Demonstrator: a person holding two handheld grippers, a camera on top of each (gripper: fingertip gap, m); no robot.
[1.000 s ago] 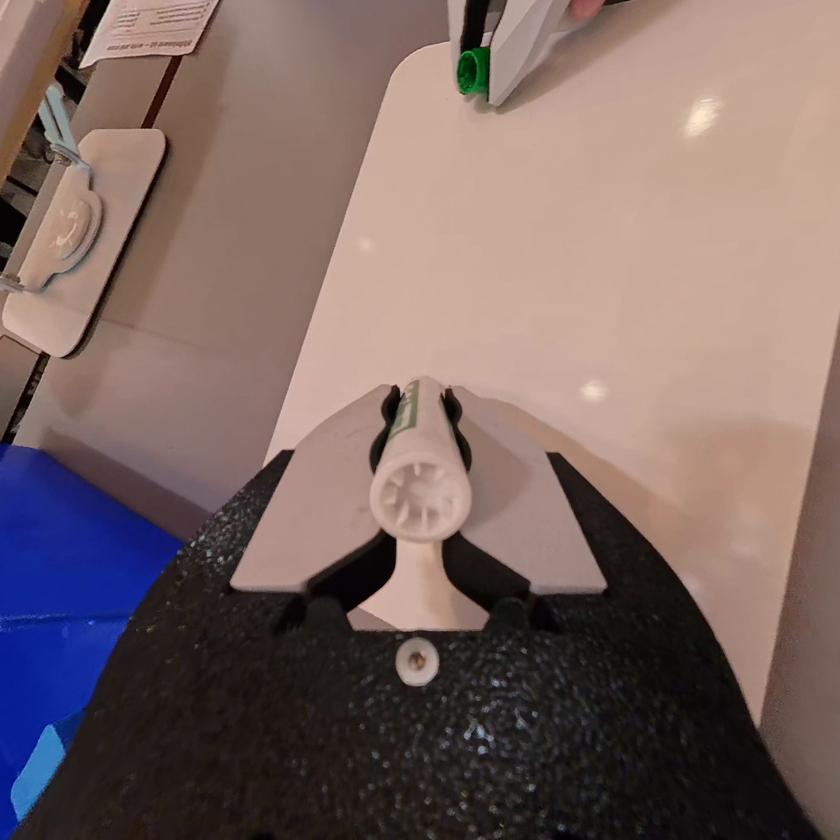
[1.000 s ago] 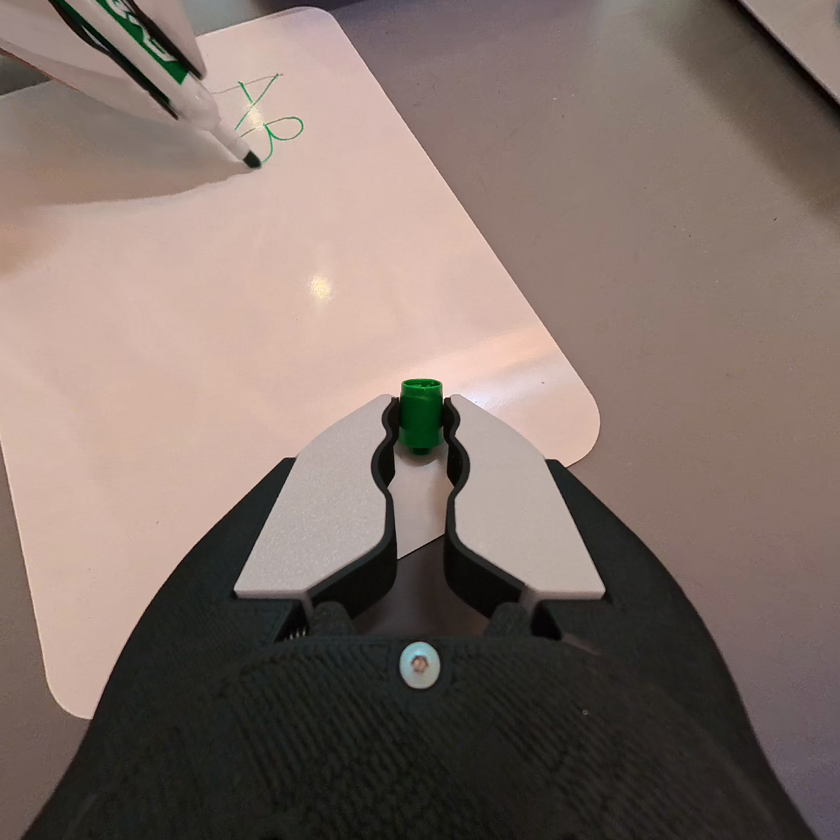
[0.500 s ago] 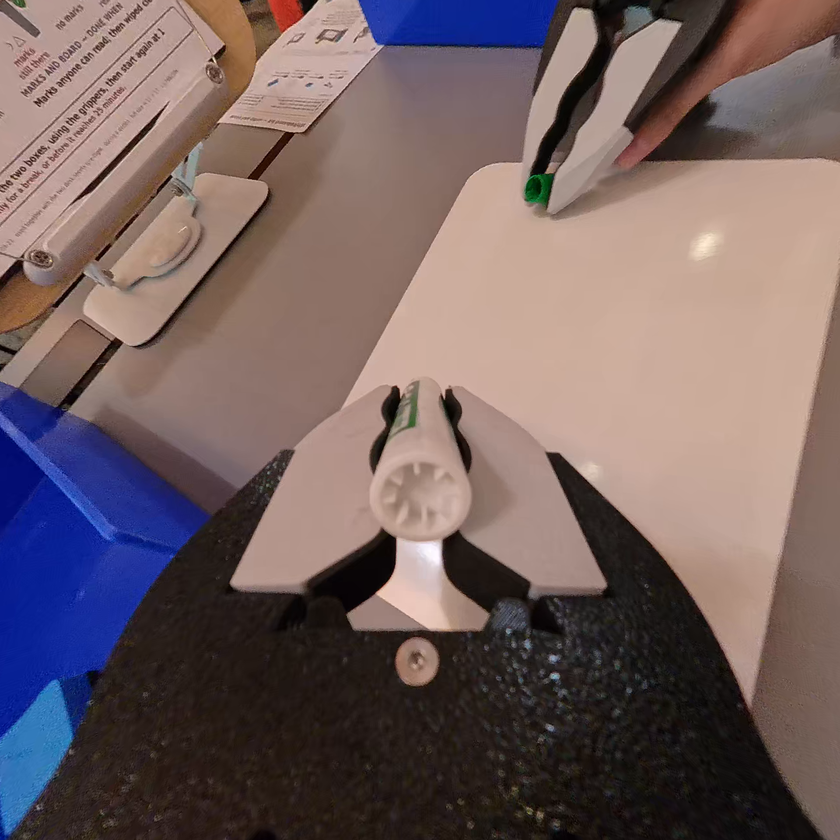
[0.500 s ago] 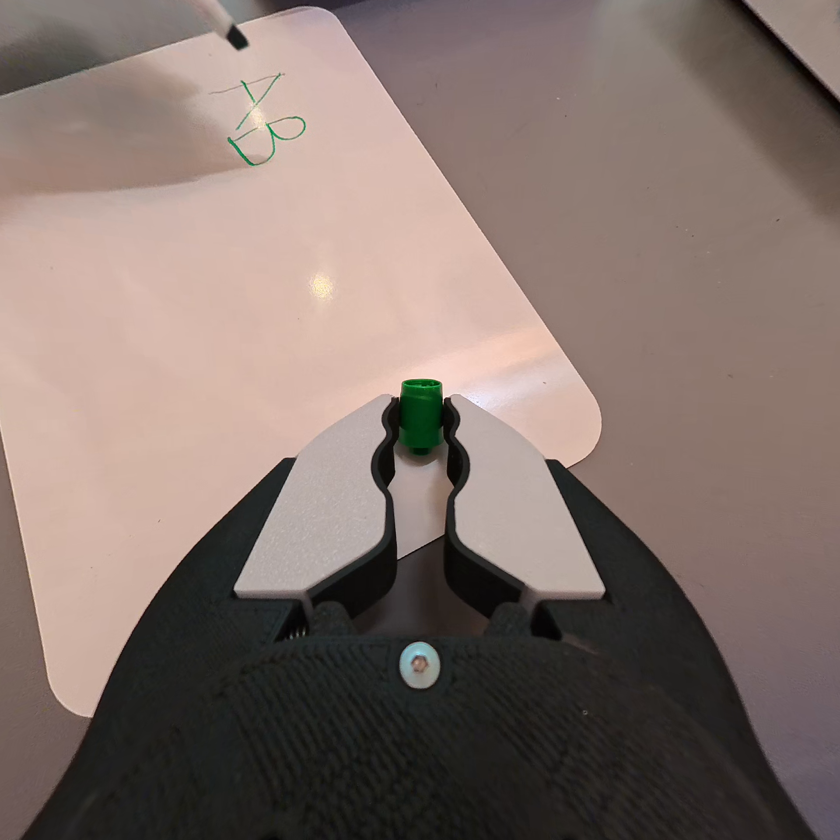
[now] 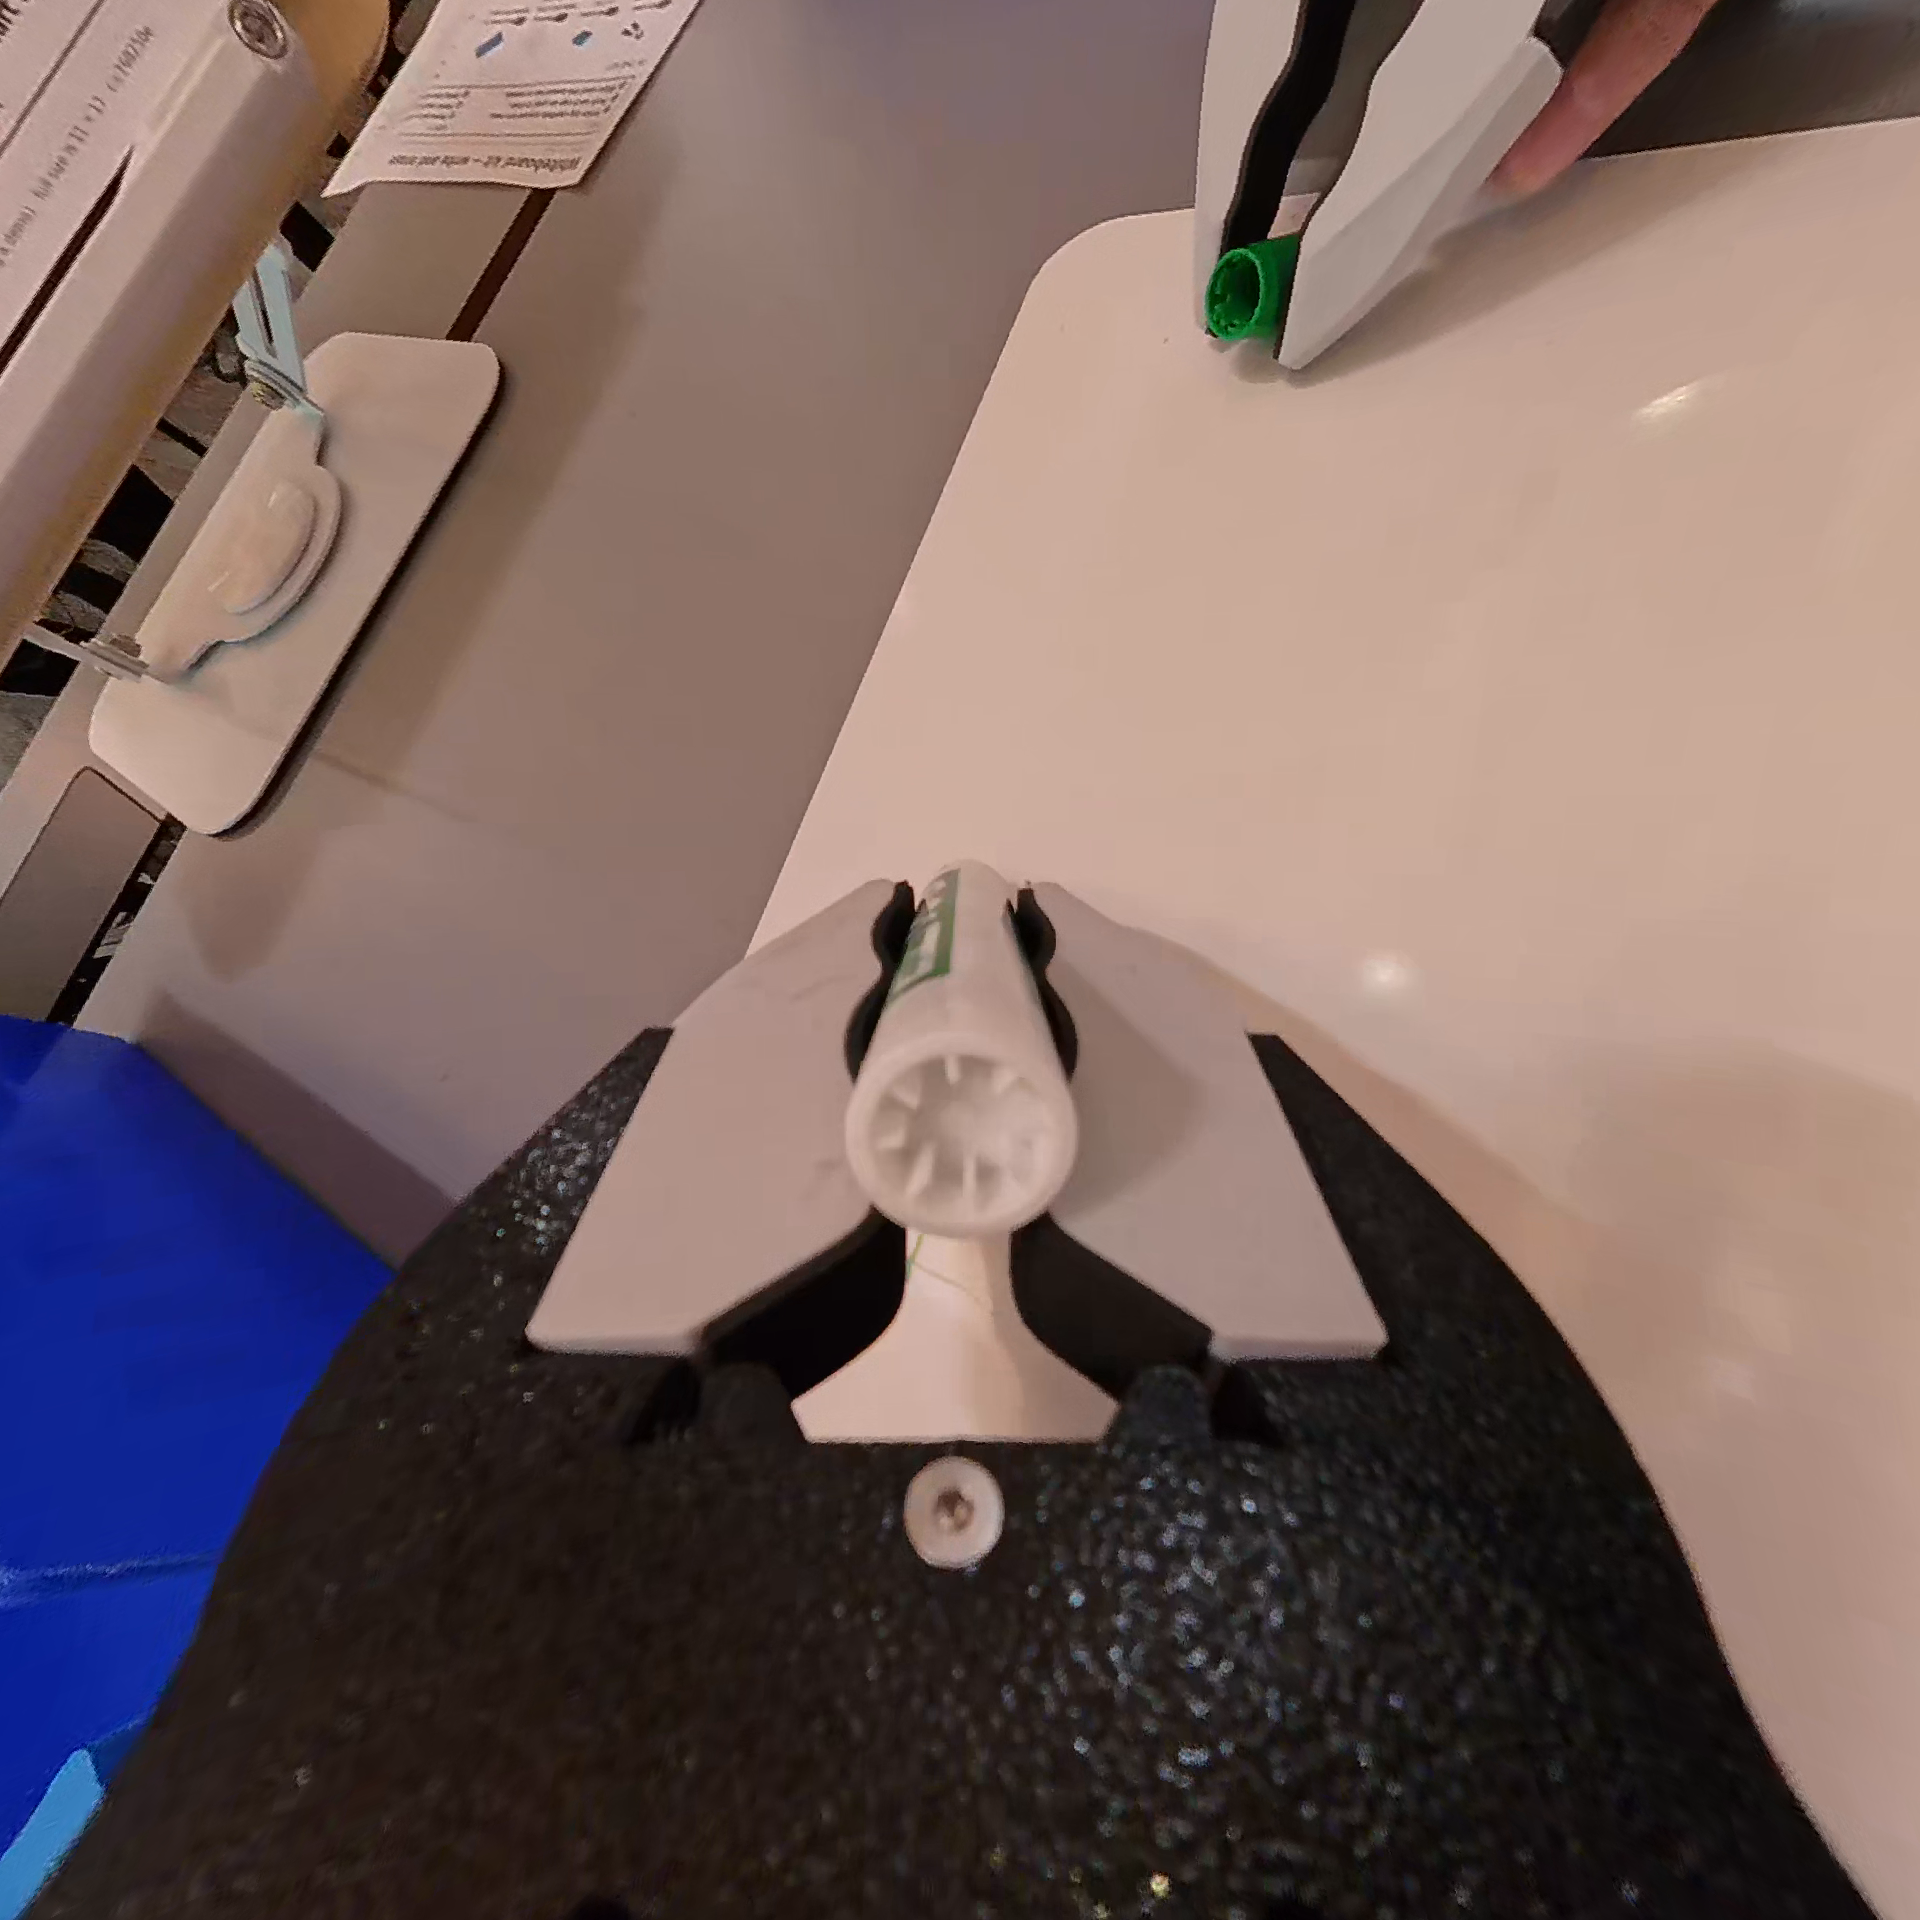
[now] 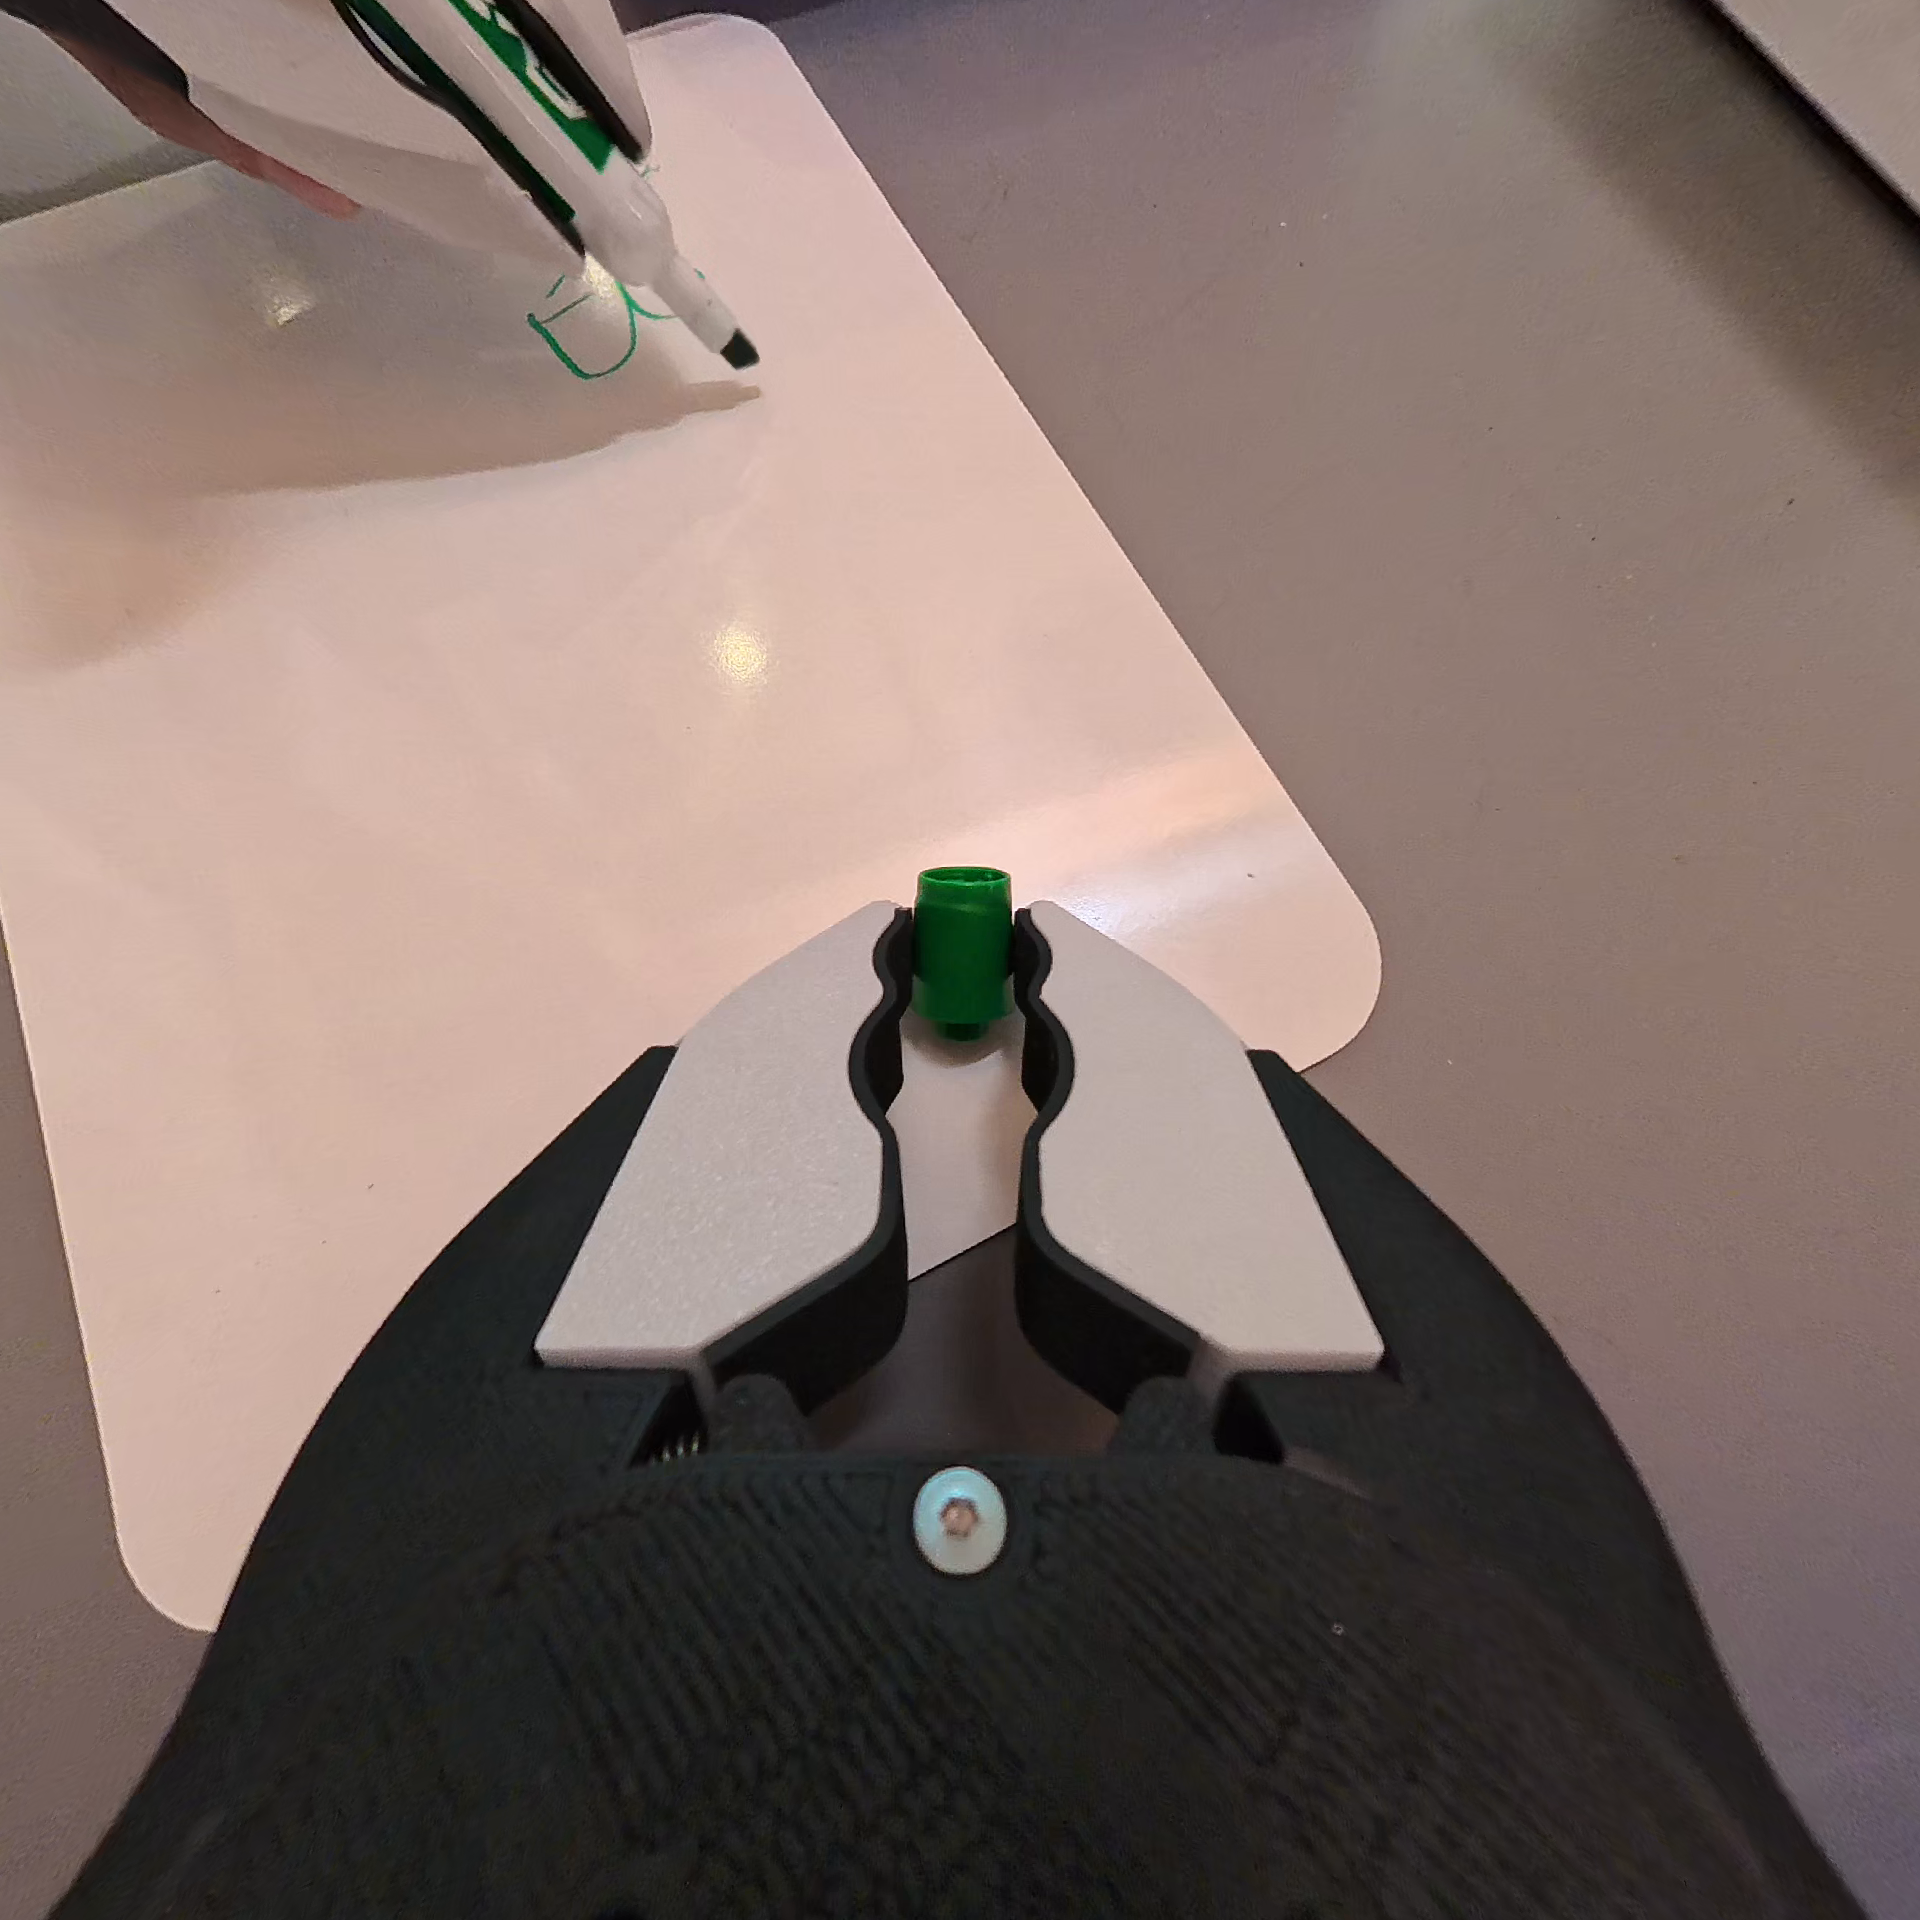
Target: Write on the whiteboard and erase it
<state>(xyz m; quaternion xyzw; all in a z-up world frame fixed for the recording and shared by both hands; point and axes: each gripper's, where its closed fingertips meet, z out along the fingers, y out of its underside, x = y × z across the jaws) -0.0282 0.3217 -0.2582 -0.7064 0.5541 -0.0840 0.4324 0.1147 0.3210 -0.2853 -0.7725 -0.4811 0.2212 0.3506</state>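
A white whiteboard (image 5: 1403,727) (image 6: 416,779) lies flat on the grey table. My left gripper (image 5: 961,899) is shut on a white marker (image 5: 961,1049) with a green label; its rear end faces the camera. In the right wrist view the marker (image 6: 634,239) points down and its dark tip (image 6: 740,356) hovers just above the board, beside green marks (image 6: 587,338). My right gripper (image 6: 961,914) is shut on the green marker cap (image 6: 961,961) over the board's near corner. It also shows in the left wrist view (image 5: 1283,301) with the cap (image 5: 1247,291).
A blue bin (image 5: 135,1351) stands at the left. A white stand base (image 5: 281,582) holding a sign, and a printed paper sheet (image 5: 520,94), lie on the grey table (image 6: 1507,623) to the left of the board. A person's fingers (image 5: 1569,114) hold the right gripper. The gap from one gripper's tips to the other's is roughly 15 cm.
The left gripper with the marker came back down over the board after lifting away, and more green marks appeared. The right gripper with the cap stayed still.
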